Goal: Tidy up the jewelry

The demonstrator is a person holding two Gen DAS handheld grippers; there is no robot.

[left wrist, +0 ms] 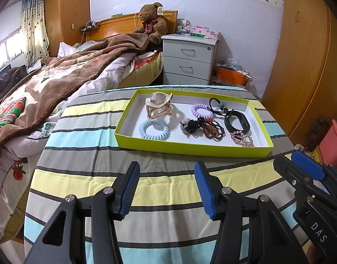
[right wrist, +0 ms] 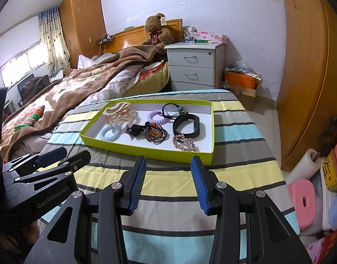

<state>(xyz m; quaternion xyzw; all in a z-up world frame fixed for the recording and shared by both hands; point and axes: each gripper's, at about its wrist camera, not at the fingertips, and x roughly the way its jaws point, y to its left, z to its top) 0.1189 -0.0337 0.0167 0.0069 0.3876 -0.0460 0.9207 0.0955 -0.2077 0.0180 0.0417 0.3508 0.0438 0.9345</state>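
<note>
Behind the tangled beads [left wrist: 213,129] in the tray [left wrist: 190,148], that dark clump stays unclear; your left gripper [left wrist: 167,190] and right gripper [right wrist: 168,183] hover released, empty.

The left gripper [left wrist: 167,187] hung angled downward, jaws parted with nothing between them. Just beside it, the right gripper [right wrist: 168,182] matched, likewise empty.

Shallow cardboard tray [left wrist: 190,148], lime-green outside, white inside, on a cloth [left wrist: 146,187] striped yellow, grey, pale blue and white with thin dark lines. Contents: pale-blue coiled hair tie [left wrist: 154,129]; lilac coiled hair tie [left wrist: 201,111]; black rubber wristband [left wrist: 236,122]; pink beaded bracelet [right wrist: 184,143]; translucent cream-and-amber hair claw [left wrist: 159,105].
</note>
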